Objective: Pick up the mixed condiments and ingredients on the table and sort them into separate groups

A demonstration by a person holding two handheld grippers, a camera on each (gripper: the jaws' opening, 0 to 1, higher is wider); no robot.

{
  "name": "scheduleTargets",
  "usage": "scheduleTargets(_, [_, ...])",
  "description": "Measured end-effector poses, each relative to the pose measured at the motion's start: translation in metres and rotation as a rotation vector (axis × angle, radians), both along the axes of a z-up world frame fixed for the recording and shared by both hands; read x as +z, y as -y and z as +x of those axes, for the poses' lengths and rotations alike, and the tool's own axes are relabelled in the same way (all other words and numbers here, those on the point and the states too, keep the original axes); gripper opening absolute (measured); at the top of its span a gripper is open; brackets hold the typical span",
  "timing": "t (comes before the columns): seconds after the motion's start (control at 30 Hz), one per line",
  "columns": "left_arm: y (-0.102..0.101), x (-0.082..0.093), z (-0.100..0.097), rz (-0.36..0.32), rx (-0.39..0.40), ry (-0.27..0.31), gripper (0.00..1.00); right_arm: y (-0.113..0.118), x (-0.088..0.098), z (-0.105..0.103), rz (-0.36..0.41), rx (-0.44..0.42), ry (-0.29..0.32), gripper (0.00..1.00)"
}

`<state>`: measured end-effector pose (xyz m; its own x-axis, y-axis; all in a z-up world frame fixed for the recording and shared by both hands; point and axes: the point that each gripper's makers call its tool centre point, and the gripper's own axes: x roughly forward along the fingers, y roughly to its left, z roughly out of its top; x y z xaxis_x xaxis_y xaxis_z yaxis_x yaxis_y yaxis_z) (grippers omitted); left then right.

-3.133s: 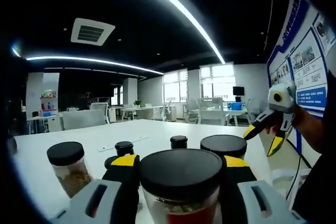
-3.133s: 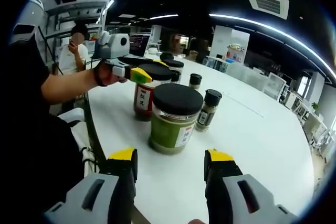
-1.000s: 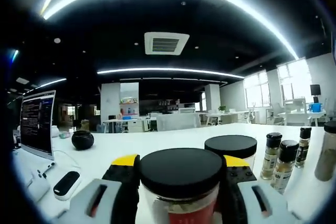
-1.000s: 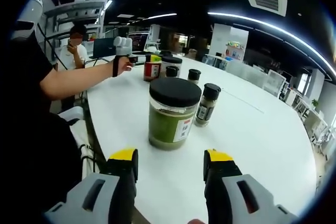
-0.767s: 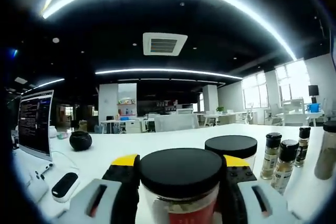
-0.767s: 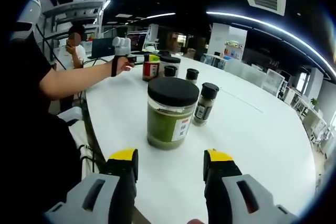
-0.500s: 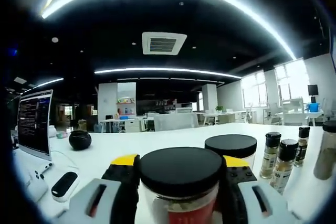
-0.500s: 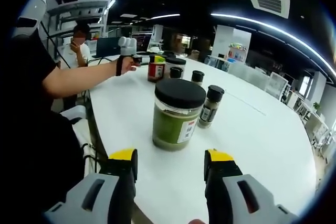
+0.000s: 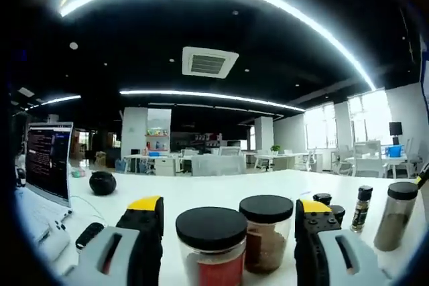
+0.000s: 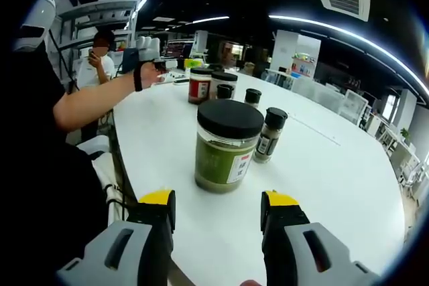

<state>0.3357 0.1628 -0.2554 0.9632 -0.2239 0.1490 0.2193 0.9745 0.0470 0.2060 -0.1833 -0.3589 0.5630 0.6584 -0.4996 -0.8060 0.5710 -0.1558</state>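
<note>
In the left gripper view my left gripper (image 9: 229, 204) stands open, its yellow-tipped jaws wide apart. A red-labelled jar (image 9: 211, 249) with a black lid stands free on the white table (image 9: 201, 192) between them, touching neither jaw. A jar of brown bits (image 9: 266, 242) stands right behind it. In the right gripper view my right gripper (image 10: 220, 199) is open, just short of a green-filled jar (image 10: 230, 144) with a small spice bottle (image 10: 268, 136) beside it. Farther off, the left gripper (image 10: 151, 58) is held back from the red-labelled jar (image 10: 199, 86).
Small spice bottles (image 9: 362, 207) and a taller grey bottle (image 9: 395, 216) stand at the right. A laptop (image 9: 47, 162), a black round object (image 9: 102, 182) and a small black device (image 9: 87, 234) lie at the left. A seated person (image 10: 100, 51) is beyond the table edge (image 10: 127, 165).
My left gripper has opened, let go of the red-labelled jar and drawn back; the jar now stands beside the brown-filled jar. The right gripper stays open before the green jar.
</note>
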Motion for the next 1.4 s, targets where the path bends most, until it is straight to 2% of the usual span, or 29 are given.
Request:
scheduleTargets(0.1, [0.036,0.01,-0.012,0.018,-0.099,0.008,0.87,0.002,-0.001,0.0,-0.006,-0.009,-0.002,0.51])
scheduleTargets(0.13, [0.038,0.007,-0.011,0.025,-0.153,0.0,0.85,0.003,-0.002,0.0,-0.007,-0.01,-0.005,0.51])
scheduleTargets(0.17, [0.053,0.004,-0.012,0.048,-0.216,-0.04,0.83,0.003,-0.002,-0.002,-0.009,-0.01,-0.006,0.51])
scheduleTargets(0.2, [0.059,0.003,-0.012,0.069,-0.232,-0.048,0.82,0.003,-0.001,-0.002,-0.009,-0.01,-0.005,0.51])
scheduleTargets(0.3, [0.099,0.004,-0.021,0.123,-0.364,-0.069,0.88,0.004,0.004,-0.004,0.005,-0.011,0.001,0.51])
scheduleTargets(0.4, [0.136,-0.005,-0.032,0.181,-0.51,-0.1,0.92,0.007,0.005,-0.003,0.003,-0.02,0.005,0.51])
scheduleTargets(0.47, [0.153,-0.018,-0.036,0.242,-0.554,-0.131,0.93,0.009,0.005,-0.003,0.005,-0.026,0.003,0.51])
scheduleTargets(0.5, [0.158,-0.022,-0.038,0.259,-0.568,-0.144,0.92,0.009,0.005,-0.004,0.005,-0.028,0.003,0.51])
scheduleTargets(0.57, [0.163,-0.022,-0.036,0.236,-0.581,-0.139,0.93,0.01,0.005,-0.004,0.006,-0.03,0.001,0.51])
scheduleTargets(0.63, [0.172,-0.026,-0.038,0.19,-0.629,-0.175,0.94,0.011,0.002,-0.005,0.005,-0.031,-0.008,0.51])
scheduleTargets(0.73, [0.187,-0.033,-0.048,0.201,-0.717,-0.198,0.94,0.013,0.001,-0.004,-0.002,-0.031,-0.009,0.51])
scheduleTargets(0.83, [0.198,-0.035,-0.054,0.159,-0.783,-0.222,0.94,0.014,0.002,-0.004,0.003,-0.036,-0.009,0.51])
scheduleTargets(0.9, [0.199,-0.036,-0.046,0.148,-0.79,-0.231,0.94,0.015,0.001,-0.003,0.003,-0.04,-0.011,0.51])
scheduleTargets(1.0, [0.214,-0.039,-0.053,0.15,-0.851,-0.239,0.94,0.015,-0.002,-0.003,-0.002,-0.041,-0.021,0.51])
scheduleTargets(1.13, [0.224,-0.046,-0.054,0.163,-0.888,-0.256,0.94,0.016,-0.002,-0.002,0.004,-0.039,-0.029,0.51])
scheduleTargets(1.23, [0.24,-0.052,-0.064,0.175,-0.916,-0.269,0.94,0.017,0.0,-0.002,0.007,-0.042,-0.023,0.5])
scheduleTargets(1.4, [0.25,-0.057,-0.067,0.222,-0.92,-0.262,0.94,0.019,0.0,-0.001,0.001,-0.046,-0.024,0.5])
